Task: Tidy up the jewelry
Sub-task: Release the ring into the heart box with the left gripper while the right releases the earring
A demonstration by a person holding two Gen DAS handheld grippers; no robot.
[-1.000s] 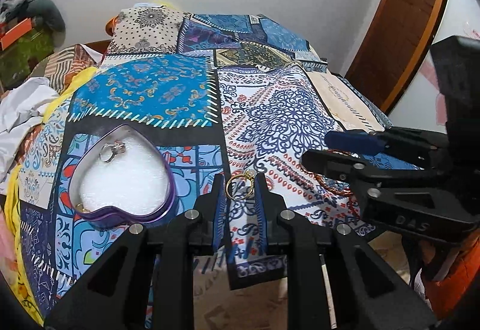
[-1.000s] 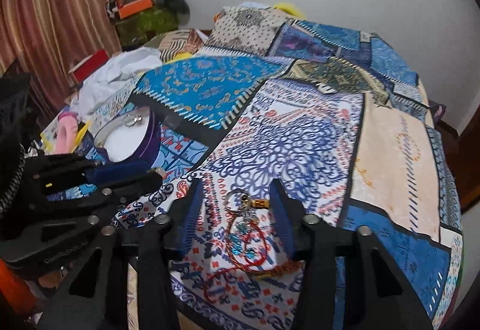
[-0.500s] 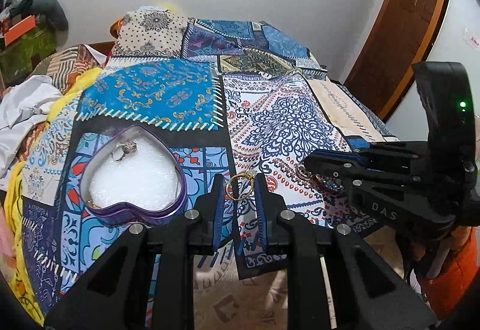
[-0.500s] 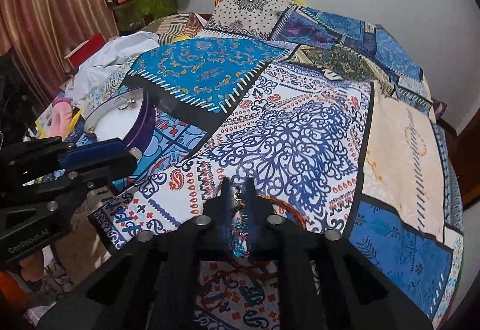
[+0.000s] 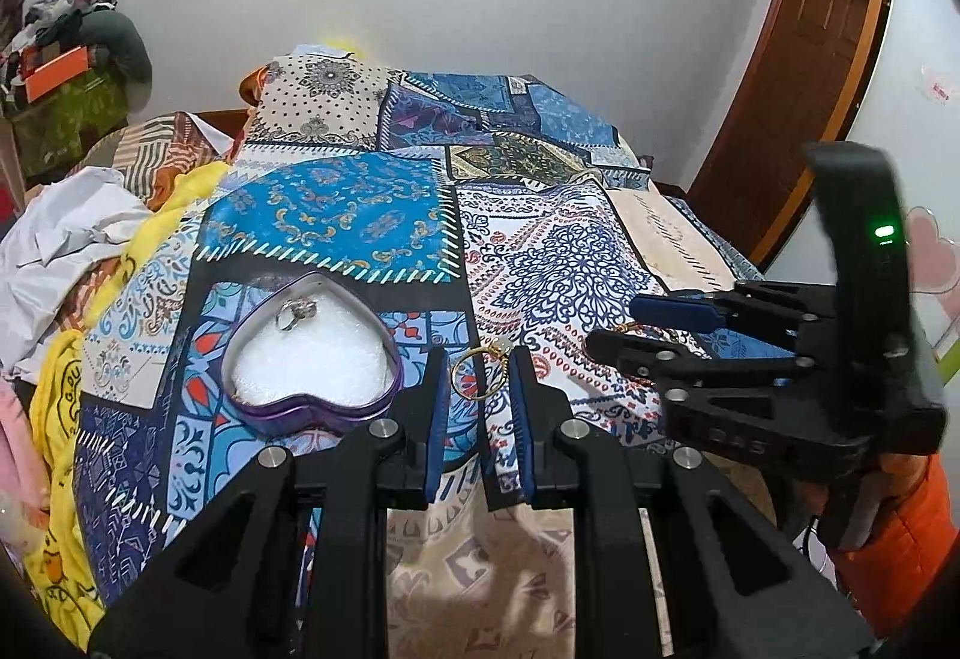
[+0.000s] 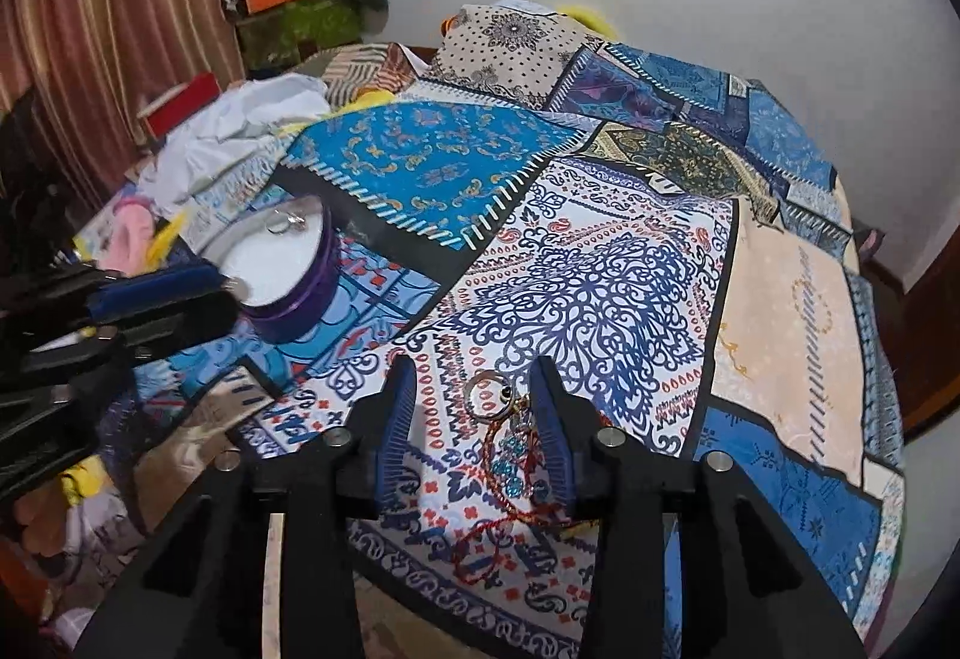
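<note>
My left gripper [image 5: 478, 380] is shut on a gold ring [image 5: 477, 374] and holds it above the bedspread, just right of a purple heart-shaped tin [image 5: 312, 356] with white padding. A silver ring [image 5: 295, 310] lies in the tin. My right gripper [image 6: 474, 398] is open over a silver ring with a dark stone [image 6: 489, 389], a blue beaded piece [image 6: 519, 455] and a red cord bracelet [image 6: 504, 515] on the cloth. The tin also shows in the right wrist view [image 6: 294, 287] at the left.
A patchwork bedspread [image 6: 600, 263] covers the bed. Piled clothes [image 5: 66, 233] lie at the left. A wooden door [image 5: 810, 77] stands at the right. The left gripper body [image 6: 90, 311] sits at the left of the right wrist view.
My right gripper was open, shut half a second ago, and is open again over the jewelry pile. My left gripper has lifted with the gold ring still in it.
</note>
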